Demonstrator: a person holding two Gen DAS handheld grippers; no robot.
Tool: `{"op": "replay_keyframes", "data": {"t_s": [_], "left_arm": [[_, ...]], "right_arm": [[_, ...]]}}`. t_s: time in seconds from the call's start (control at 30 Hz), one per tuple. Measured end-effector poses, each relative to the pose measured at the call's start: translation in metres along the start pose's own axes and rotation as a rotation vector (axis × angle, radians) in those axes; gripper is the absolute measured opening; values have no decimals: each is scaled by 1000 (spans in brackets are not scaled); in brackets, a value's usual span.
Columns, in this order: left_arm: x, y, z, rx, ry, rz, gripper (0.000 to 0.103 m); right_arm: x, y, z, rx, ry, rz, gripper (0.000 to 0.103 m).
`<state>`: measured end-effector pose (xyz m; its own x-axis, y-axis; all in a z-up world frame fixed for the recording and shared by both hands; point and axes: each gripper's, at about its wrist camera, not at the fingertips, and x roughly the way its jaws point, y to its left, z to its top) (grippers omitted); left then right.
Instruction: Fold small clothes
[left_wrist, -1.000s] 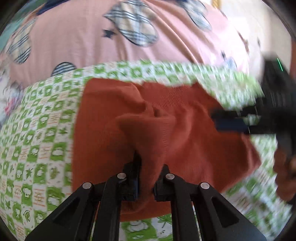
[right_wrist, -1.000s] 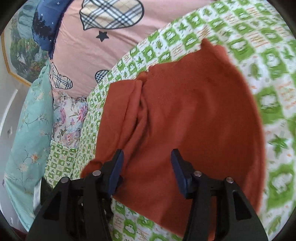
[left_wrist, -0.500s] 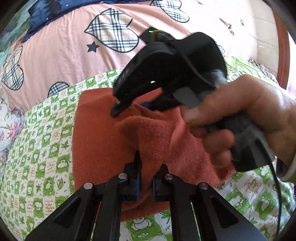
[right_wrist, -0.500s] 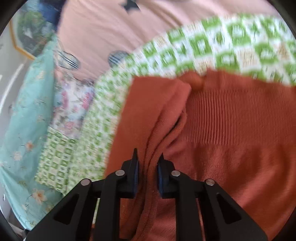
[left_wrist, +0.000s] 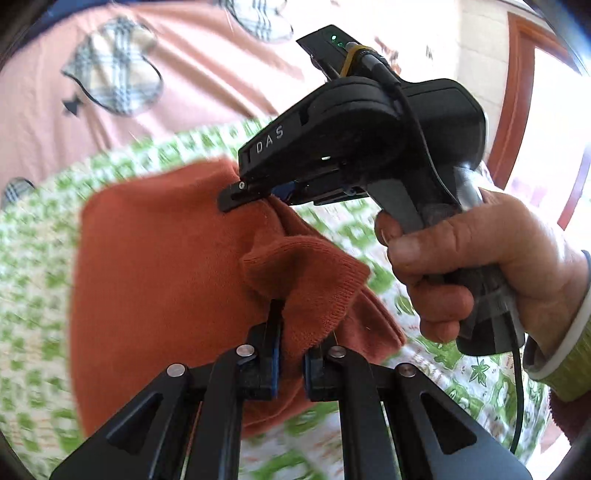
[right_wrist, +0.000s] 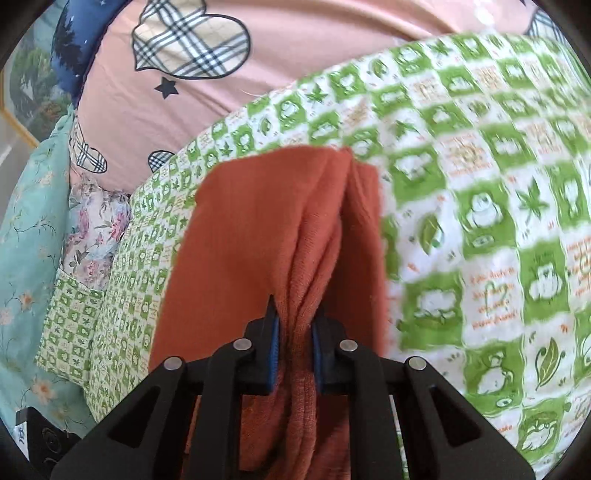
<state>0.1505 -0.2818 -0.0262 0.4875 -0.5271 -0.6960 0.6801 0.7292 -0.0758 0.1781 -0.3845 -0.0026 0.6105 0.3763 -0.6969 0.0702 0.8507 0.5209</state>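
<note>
Under my work lies a green-and-white checked sheet (right_wrist: 480, 206). Beyond its far edge I see a pink quilt (right_wrist: 295, 55) with plaid hearts. At the left edge sit a floral pillow (right_wrist: 96, 225) and a teal pillow (right_wrist: 26, 258).

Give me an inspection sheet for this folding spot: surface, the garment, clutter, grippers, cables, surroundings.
Surface: green and white checked blanket spread over a pink sheet with plaid hearts.
Job's things: one rust-orange knit garment, partly lifted and bunched, its far part on the blanket.
Clutter: nothing seen on the blanket beside the garment.
Grippers: left gripper shut on a garment fold; right gripper shut on gathered garment fabric, held by the person's hand.
Cables: one black cable hangs from the right gripper's handle.
Surroundings: teal floral pillow, floral cloth, dark blue bedding, red-brown wooden frame.
</note>
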Motion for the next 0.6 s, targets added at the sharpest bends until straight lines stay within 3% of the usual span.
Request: {"op": "replay_keyframes", "data": {"t_s": [0.13,0.27,0.47,0.5,0.57,0.6], "left_arm": [[5,-4,1,-4,14,-8,8],[-1,-2,8,-17,-12,-41,8],[21,12,0,-46,75,-71,13],[19,11,-2,-43,72,-77,16],[14,9,-8,-34,78,-103,31],[9,11,-11,-33,82,-107,43]], "right_arm": [[-18,8,3,-44,-66,22,16],[-7,-5,2,-28,-36,-25,16],[-8,-15,-14,3,-44,-51,17],[-12,-15,-16,6,-51,-56,19],[-19,-17,-19,33,-61,-63,28],[-23,-18,-21,51,-67,-55,40]]}}
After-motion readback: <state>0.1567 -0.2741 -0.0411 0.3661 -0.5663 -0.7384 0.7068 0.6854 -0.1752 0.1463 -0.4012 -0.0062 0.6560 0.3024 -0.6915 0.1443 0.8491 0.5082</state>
